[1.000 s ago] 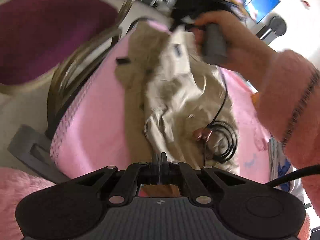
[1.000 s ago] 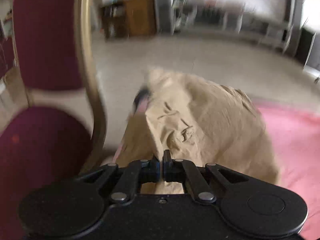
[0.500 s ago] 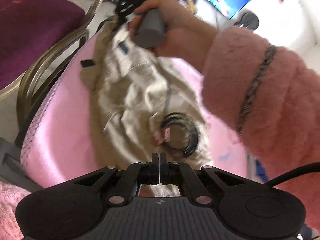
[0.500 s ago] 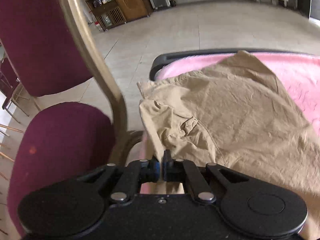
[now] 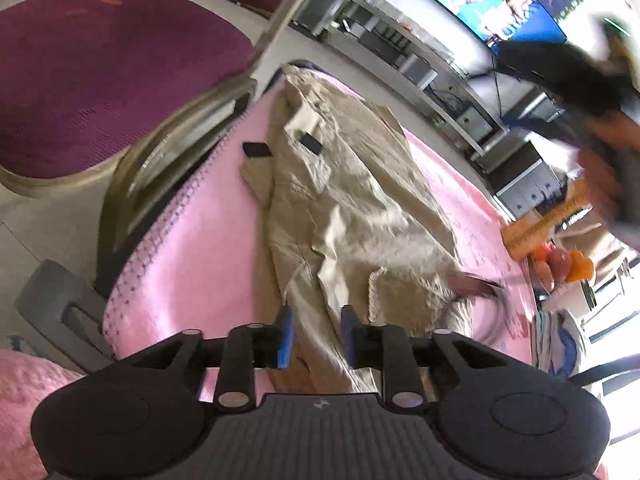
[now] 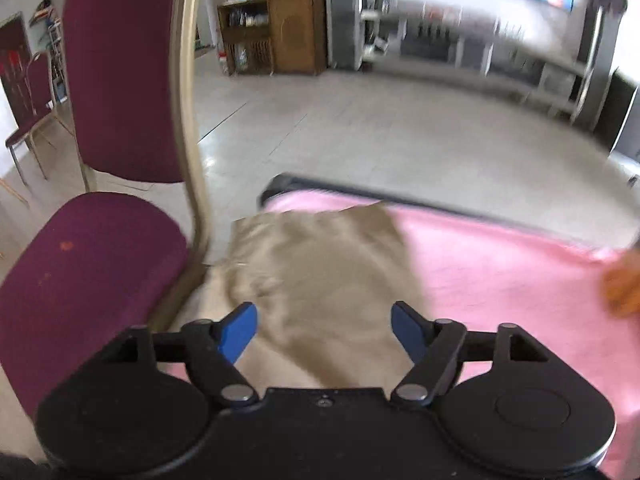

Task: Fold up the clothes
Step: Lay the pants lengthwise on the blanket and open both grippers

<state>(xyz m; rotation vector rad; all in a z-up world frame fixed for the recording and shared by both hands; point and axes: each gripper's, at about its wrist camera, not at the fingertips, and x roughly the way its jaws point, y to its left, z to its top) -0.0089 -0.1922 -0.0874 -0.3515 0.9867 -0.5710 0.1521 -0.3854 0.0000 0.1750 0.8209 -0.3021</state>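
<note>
Left wrist view: trousers [image 5: 352, 200] run lengthwise ahead from left gripper [image 5: 316, 336], jaws parted astride hem. Right gripper [image 6: 324, 330] spread wide above trousers' far end.

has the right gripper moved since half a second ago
Yes. The right gripper has opened and let go of the beige garment, and it has pulled up and back: the maroon chair now stands more upright, with more floor showing.

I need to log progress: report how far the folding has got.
Done: the beige garment lies on the pink surface, doubled lengthwise but still rumpled. In hand: nothing; the left tool and right tool are both open above it. Left: smoothing it, making the remaining folds, and clearing the cable by its edge.
</note>
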